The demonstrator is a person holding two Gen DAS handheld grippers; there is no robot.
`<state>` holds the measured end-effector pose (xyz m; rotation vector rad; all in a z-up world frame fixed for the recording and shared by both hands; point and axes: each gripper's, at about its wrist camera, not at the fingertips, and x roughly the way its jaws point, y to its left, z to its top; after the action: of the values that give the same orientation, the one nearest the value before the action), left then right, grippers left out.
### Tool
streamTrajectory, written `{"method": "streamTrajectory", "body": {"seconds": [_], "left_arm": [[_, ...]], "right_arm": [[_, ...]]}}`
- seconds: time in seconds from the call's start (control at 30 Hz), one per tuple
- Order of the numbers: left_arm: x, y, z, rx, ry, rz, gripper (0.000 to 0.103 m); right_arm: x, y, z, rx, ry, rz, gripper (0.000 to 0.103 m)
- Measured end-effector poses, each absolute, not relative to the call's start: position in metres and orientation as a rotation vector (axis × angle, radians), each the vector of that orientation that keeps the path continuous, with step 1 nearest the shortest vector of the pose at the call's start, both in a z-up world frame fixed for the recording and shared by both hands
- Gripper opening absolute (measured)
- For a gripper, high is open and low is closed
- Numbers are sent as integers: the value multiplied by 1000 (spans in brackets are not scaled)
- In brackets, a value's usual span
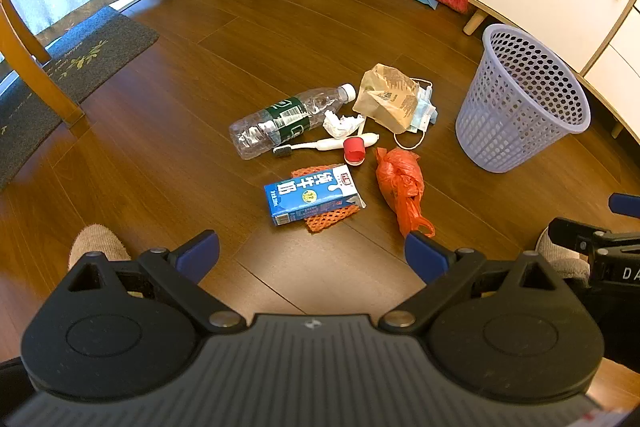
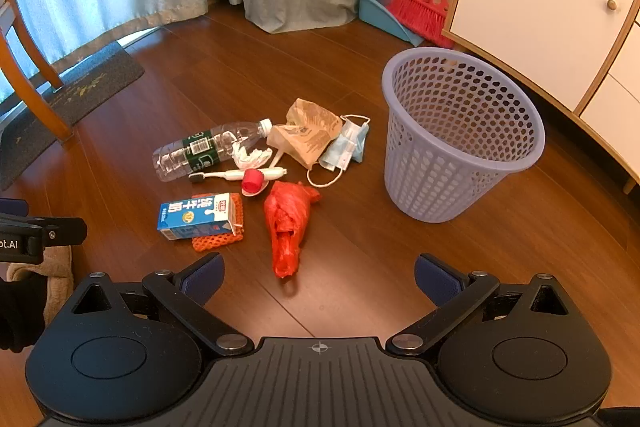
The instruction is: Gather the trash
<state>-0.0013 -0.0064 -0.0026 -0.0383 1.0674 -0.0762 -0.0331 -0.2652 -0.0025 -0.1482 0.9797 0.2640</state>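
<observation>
With the right hand-held gripper and left hand-held gripper both wide open and empty above the floor, lower squarely over the nearest red bag, pinch its bunched middle, then carry it to the basket just beside the pile.

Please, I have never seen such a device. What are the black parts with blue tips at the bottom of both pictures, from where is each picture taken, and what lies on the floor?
They are hand-held grippers; a person carries one in each hand. Each picture comes from a camera on one gripper, looking forward along its blue fingers. The left gripper and right gripper are open and hold nothing. On the wooden floor lie a water bottle, milk carton, orange net, red plastic bag, toothbrush, paper bag and face mask. The purple basket stands upright beside them, seemingly empty.
</observation>
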Motion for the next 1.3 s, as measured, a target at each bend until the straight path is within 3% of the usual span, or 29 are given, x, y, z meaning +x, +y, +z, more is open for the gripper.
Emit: {"method": "streamTrajectory", "body": {"seconds": [1.3], "left_arm": [[11, -40, 12, -13, 1020, -135, 98]], "right_arm": [[-31, -277, 7, -183, 921, 255, 99]]}}
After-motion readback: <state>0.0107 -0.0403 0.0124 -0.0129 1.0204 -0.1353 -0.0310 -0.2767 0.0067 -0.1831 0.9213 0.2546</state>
